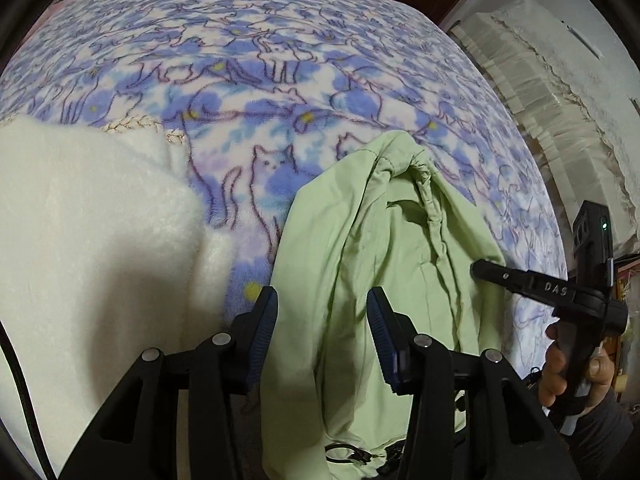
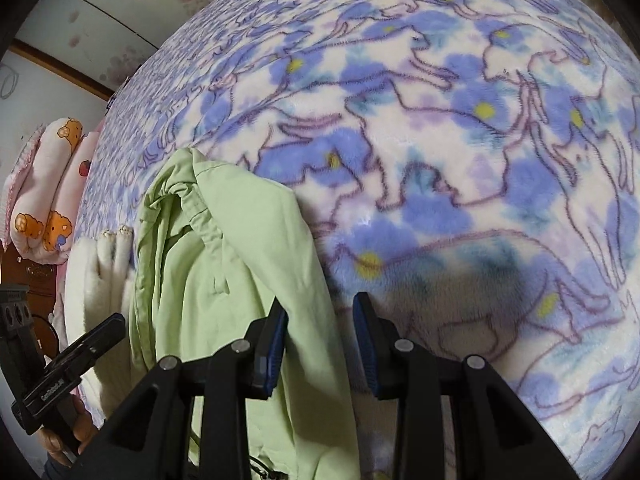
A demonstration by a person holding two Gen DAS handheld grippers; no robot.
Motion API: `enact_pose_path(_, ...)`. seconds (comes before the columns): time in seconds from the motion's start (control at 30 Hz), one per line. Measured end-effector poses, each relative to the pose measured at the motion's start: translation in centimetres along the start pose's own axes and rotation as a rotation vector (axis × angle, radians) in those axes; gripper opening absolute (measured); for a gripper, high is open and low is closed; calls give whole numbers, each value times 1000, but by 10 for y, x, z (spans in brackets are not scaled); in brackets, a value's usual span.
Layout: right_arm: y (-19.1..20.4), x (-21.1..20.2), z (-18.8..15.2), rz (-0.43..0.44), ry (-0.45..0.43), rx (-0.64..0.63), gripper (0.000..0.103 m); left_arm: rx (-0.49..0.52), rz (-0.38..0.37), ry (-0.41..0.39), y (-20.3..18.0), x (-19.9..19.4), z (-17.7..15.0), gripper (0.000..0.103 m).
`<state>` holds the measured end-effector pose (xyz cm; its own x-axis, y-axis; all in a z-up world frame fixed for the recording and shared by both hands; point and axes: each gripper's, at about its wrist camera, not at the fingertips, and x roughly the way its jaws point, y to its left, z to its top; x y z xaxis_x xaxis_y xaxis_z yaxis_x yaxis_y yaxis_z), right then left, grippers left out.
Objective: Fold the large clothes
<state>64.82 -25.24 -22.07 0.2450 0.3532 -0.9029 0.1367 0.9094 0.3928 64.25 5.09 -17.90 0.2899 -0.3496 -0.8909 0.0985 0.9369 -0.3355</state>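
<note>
A light green jacket [image 1: 380, 240] lies crumpled on the bed, its drawstring hood end pointing away from me. My left gripper [image 1: 322, 320] stands open over it, and green fabric fills the gap and runs on under both fingers. In the right wrist view the jacket [image 2: 224, 248] lies to the left. My right gripper [image 2: 320, 332] is open over its right edge: fabric touches the left finger [image 2: 276, 344], and bare blanket shows beside the right one. Each gripper shows in the other's view: the right gripper [image 1: 478, 270] at the jacket's right side, the left gripper [image 2: 116, 324] at its left.
The bed is covered by a fleece blanket [image 1: 280, 60] with blue flowers and cat outlines. A white fluffy cloth [image 1: 80, 240] lies left of the jacket. Pink pillows [image 2: 48, 184] sit past the bed's left side. A stack of white bedding [image 1: 540, 100] stands to the right.
</note>
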Motion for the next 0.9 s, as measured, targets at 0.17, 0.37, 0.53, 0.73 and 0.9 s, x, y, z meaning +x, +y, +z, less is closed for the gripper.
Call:
enact_pose_path(0.17, 5, 5, 7, -25, 3, -22, 33, 52, 105, 13, 3, 21, 0, 25)
enact_pose_path(0.37, 17, 16, 18, -44, 3, -33, 33, 62, 158, 83, -1, 49, 7, 28)
enact_pose_path(0.53, 25, 21, 24, -65, -15, -41, 33, 31, 159, 124, 0, 63, 13, 34)
enact_pose_path(0.73, 40, 3, 15, -23, -63, -123, 6, 53, 165, 108, -8, 54, 11, 6)
enact_pose_path(0.9, 45, -36, 0, 44, -102, -138, 5, 144, 253, 19, -36, 11, -3, 4)
